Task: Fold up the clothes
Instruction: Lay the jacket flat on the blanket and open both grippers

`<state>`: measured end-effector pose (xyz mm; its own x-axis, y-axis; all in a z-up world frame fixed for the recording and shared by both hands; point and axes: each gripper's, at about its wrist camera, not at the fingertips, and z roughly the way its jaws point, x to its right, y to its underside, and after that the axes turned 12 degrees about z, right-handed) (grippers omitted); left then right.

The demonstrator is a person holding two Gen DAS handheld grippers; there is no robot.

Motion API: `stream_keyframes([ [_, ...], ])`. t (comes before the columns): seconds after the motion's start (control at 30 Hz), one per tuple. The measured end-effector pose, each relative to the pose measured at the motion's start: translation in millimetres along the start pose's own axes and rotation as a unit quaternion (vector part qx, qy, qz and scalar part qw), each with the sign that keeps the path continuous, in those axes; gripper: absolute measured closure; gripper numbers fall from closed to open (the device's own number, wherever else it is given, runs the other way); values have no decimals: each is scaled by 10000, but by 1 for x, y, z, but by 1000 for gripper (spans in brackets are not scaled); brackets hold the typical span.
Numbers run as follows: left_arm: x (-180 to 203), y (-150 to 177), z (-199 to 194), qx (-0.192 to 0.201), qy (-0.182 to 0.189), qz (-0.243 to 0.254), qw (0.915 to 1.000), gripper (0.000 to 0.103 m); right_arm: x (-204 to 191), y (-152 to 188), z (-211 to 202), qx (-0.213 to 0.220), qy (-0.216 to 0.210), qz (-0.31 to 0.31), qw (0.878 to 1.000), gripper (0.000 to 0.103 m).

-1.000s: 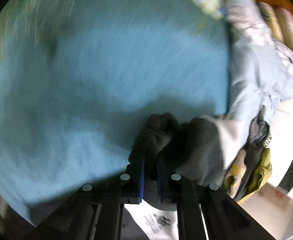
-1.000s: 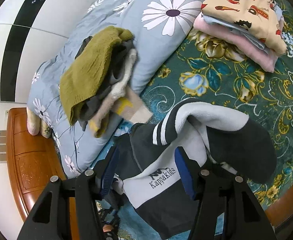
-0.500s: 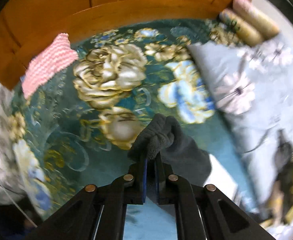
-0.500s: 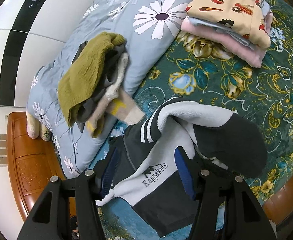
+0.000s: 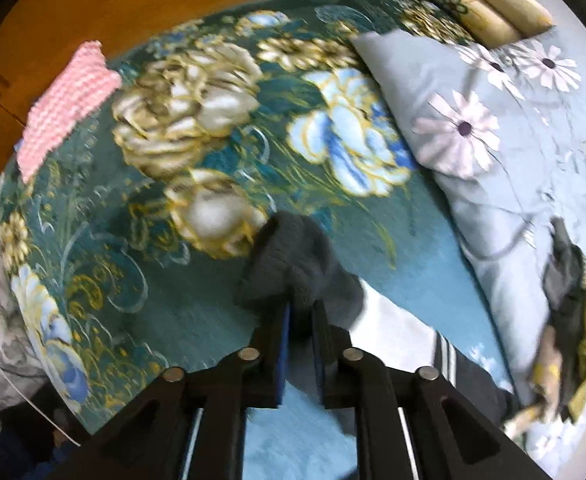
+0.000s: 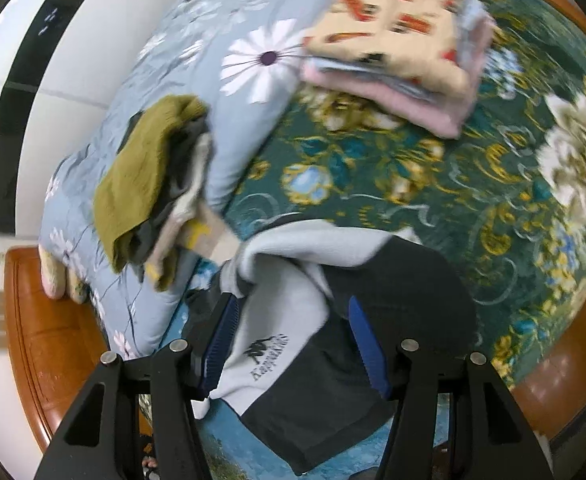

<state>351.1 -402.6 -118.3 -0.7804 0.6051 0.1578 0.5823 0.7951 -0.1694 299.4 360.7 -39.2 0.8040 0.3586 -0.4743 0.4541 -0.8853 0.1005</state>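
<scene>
Sweatshirt [image 6: 293, 320]: grey-and-black, on floral bedspread [image 5: 213, 140]. Sleeve cuff [image 5: 293, 264] between left gripper [image 5: 301, 320], jaws just easing apart, cloth between. Body spread under right gripper [image 6: 293, 328], jaws parted, gripping nothing.

Beyond the right fingers [image 6: 229, 324], the folded stack [image 6: 397, 48] is motion-blurred, its printed pattern unreadable.

1. The word "Kappakids", in dark letters under a small dark logo, is printed on the pale grey panel of a grey and black sweatshirt [image 6: 277, 344], seen in the right wrist view.
2. No other text can be read in either view.
</scene>
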Motion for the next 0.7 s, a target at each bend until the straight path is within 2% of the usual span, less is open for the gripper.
stream_keyframes([
  [0.03,3,5,-4,-19,92,-26,10000,78,12,-2,0,3,-3,135,9999,44],
  [0.1,8,15,-12,-58,277,-79,9996,64,35,-6,-1,9,-10,373,9993,44],
  [0.23,21,56,-31,-179,679,-389,9968,61,74,-17,4,-57,101,559,9984,44],
  [0.33,34,95,-46,-291,1018,-697,9919,59,111,-28,19,-236,207,806,9963,44],
  [0.4,45,123,-57,-340,1193,-928,9879,54,135,-31,31,-399,257,1025,9936,44],
  [0.47,62,147,-66,-408,1268,-1020,9858,53,163,-31,49,-615,251,1331,9889,44],
  [0.57,93,167,-70,-565,1208,-829,9876,53,195,-27,74,-902,198,1714,9809,44],
  [0.7,144,177,-79,-696,1156,-260,9905,53,211,-21,102,-1202,63,1820,9759,44],
])
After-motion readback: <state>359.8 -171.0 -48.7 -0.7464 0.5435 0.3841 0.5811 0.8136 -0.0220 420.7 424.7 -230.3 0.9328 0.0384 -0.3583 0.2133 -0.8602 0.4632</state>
